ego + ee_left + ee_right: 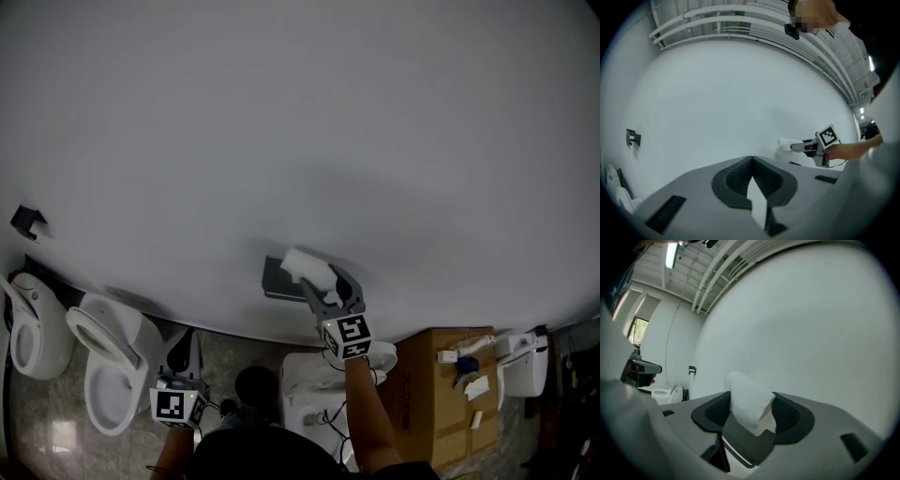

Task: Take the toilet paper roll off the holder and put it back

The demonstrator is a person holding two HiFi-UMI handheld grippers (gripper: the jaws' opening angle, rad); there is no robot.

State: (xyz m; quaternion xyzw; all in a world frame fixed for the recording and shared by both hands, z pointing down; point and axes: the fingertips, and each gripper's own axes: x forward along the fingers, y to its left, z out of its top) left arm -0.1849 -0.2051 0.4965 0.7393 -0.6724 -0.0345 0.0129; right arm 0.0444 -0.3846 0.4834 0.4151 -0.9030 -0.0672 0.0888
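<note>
Both grippers have light grey plastic bodies, with dark ribbed pads (738, 179) lining the jaws. The right gripper (324, 283), at the centre of the head view, carries a white cube (347, 336) printed with black square markers. The left gripper (185, 345), at the lower left, bears a matching cube (176, 405). A thin black cable (330, 413) runs beside the right forearm. The person wears a dark top (253, 457), seen at the bottom edge
</note>
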